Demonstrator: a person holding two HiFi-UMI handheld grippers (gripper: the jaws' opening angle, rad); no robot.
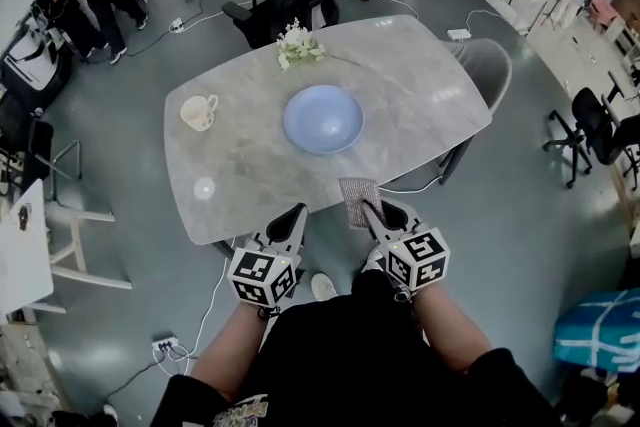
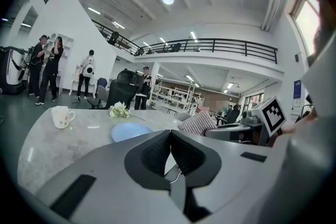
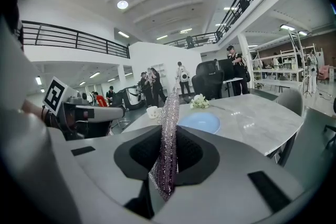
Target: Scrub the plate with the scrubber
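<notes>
Your two grippers hang at the near edge of the table [image 1: 420, 105], side by side. Your right gripper [image 1: 372, 211] is clamped on the scrubber [image 1: 358, 200], a thin glittery mesh pad pinched at its lower edge and standing up out of the jaws. Your left gripper [image 1: 295, 213] has its jaws pressed together with nothing between them. The plate [image 1: 322, 119] sits flat near the middle of the table, well ahead of both grippers and touched by neither.

Trouble from here would most likely start with the plate. Nothing holds it, and the stone top looks smooth, so a firm push from the scrubber may send it skating toward the flowers [image 1: 298, 45] behind it or the mug [image 1: 198, 112] to its left. Opening your left gripper to steady the rim would guard against that. The scrubber is the other weak point. It looks limp and is held only by an edge, so pressing down hard may fold it over or drag it out of the jaws.

By count, going down in size:
- one table
- one blue plate
- two grippers
- one sprig of flowers
- one mug
- one scrubber
</notes>
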